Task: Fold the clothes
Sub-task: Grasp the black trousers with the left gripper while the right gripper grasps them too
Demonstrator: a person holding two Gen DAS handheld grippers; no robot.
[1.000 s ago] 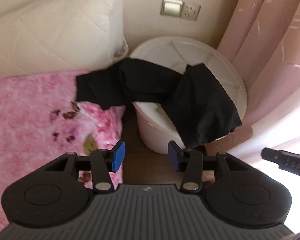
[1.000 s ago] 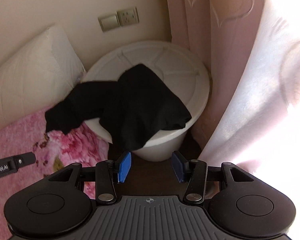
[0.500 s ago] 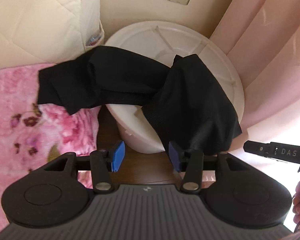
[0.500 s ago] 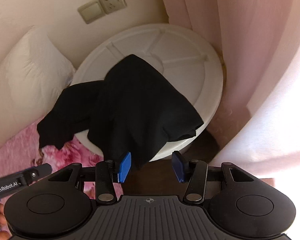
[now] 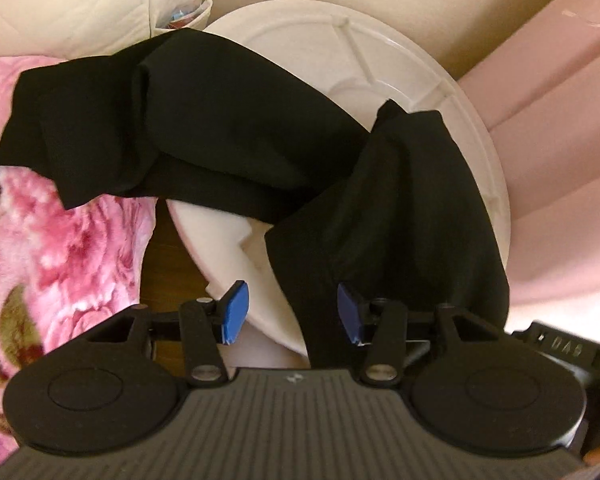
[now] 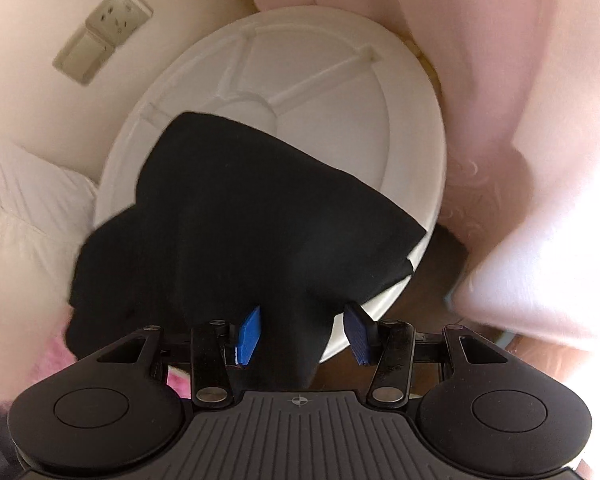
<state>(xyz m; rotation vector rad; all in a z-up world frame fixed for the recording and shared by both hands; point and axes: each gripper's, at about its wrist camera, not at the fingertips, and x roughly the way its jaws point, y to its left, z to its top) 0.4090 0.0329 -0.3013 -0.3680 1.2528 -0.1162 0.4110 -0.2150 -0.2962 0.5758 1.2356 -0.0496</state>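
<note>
A black garment (image 5: pixel 220 120) lies crumpled over a round white tub lid (image 5: pixel 380 52), one end on the pink bed and the other hanging over the tub's near rim. My left gripper (image 5: pixel 291 312) hovers open just above that rim; the hanging end runs down beside its right blue pad, not pinched. In the right wrist view the same garment (image 6: pixel 240 220) covers the near half of the lid (image 6: pixel 332 120), and its drooping tip hangs between the spread jaws of my open right gripper (image 6: pixel 303 334) without pad contact.
A pink floral blanket (image 5: pixel 60 240) covers the bed on the left, with a white pillow (image 5: pixel 80 0) behind it. Pink curtains (image 6: pixel 500 120) hang close on the right. A wall socket (image 6: pixel 104 32) sits above the tub. Brown floor (image 5: pixel 164 264) shows between bed and tub.
Both grippers have come down and in toward the tub; the garment now fills much more of each view and its hanging end lies between the jaws. The garment itself has not moved.
</note>
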